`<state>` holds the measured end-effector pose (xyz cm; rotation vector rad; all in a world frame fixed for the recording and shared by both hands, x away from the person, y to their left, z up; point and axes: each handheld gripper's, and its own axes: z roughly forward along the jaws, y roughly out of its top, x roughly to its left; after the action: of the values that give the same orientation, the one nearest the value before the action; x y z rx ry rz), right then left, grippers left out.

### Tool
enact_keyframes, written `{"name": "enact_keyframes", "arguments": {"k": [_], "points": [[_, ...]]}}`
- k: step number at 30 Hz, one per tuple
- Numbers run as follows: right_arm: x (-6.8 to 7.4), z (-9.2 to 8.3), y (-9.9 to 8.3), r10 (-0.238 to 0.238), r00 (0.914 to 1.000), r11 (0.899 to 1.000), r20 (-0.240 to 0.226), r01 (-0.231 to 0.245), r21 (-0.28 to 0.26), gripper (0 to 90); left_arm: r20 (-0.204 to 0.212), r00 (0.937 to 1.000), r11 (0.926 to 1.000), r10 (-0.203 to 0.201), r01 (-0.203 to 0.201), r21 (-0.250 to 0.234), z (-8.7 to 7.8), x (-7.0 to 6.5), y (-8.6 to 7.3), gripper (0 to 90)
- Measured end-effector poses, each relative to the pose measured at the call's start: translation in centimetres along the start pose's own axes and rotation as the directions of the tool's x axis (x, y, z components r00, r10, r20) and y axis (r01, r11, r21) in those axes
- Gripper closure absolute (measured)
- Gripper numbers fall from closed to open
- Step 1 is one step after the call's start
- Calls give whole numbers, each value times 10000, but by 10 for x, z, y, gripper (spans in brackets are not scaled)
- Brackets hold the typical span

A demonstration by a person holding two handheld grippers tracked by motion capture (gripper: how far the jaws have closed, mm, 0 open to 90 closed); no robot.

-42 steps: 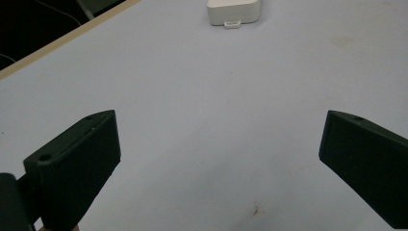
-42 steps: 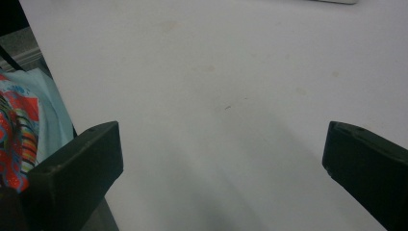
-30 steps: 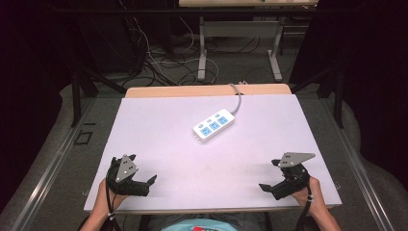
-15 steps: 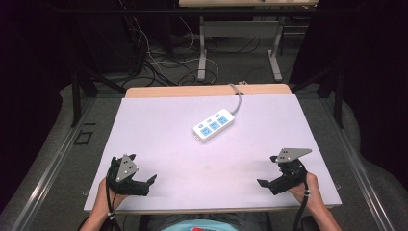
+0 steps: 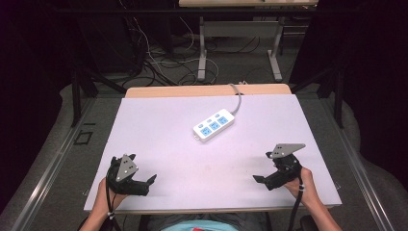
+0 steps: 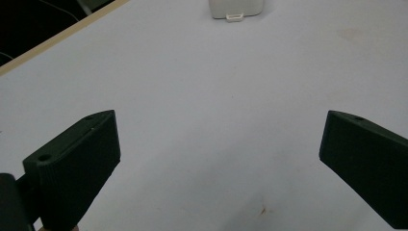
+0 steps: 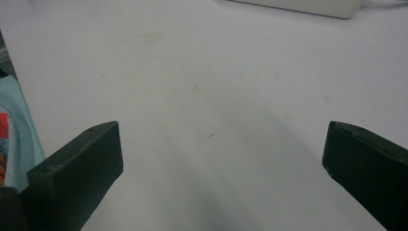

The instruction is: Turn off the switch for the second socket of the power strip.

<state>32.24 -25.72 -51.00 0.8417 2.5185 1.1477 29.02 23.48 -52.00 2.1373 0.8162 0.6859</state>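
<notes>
Plainly, both pairs of jaws stand wide apart with nothing between them. In the left gripper view the left gripper (image 6: 219, 163) has its two black jaws spread over bare white tabletop, and the near end of the power strip (image 6: 235, 8) shows at the top edge, well ahead of them. In the right gripper view the right gripper (image 7: 221, 168) is spread just as wide above the same white surface, with the long side of the power strip (image 7: 308, 6) along the top edge and a bit of light blue cloth (image 7: 14, 125) at the left.

From the high view, the left gripper (image 5: 150, 180) sits near the front left corner of the table (image 5: 159, 125), held in the left hand (image 5: 107, 192). The right gripper (image 5: 257, 179) sits near the front right, held in the right hand (image 5: 302, 185), its jaws pointing toward the middle. The power strip (image 5: 214, 125) lies slantwise past the middle of the table, well apart from both, and its grey cord (image 5: 237, 96) runs off over the far edge.
</notes>
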Motion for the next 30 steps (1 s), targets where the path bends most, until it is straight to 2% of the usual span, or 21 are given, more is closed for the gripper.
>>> {"name": "enact_keyframes", "arguments": {"k": [6, 13, 15, 16, 19, 23, 24, 30], "points": [[-4, 7, 9, -24, 9999, 9999, -168, 26, 149, 0, -21, 10000, 10000, 5, -5, 84, 1, 0, 0, 4], [-5, 12, 16, -95, 9998, 9999, -146, 96, 91, 0, -88, 10000, 10000, 20, -20, 64, 1, 0, 1, 4], [-6, 14, 20, -220, 9996, 9993, -198, 226, 300, 0, -56, 10000, 10000, 51, -51, 59, 2, 0, 1, 4], [-6, 16, 21, -192, 9997, 9997, -135, 194, 166, 0, -55, 10000, 10000, 58, -58, 66, 2, 0, 1, 4], [-8, 20, 25, -227, 9996, 9993, -174, 232, 302, 0, -83, 10000, 10000, 14, -14, -22, 1, -1, 1, 4], [-10, 25, 29, -238, 9995, 9995, -188, 242, 225, 0, -75, 10000, 10000, 43, -43, 13, 0, 0, 0, 4], [-11, 25, 30, -208, 9996, 9990, -199, 216, 391, 0, -75, 10000, 10000, 43, -43, 13, 0, 0, 0, 5], [-16, 33, 35, -263, 9994, 9990, -208, 270, 347, 0, -86, 9999, 9999, 123, -123, 27, 0, 0, 0, 5]]}}
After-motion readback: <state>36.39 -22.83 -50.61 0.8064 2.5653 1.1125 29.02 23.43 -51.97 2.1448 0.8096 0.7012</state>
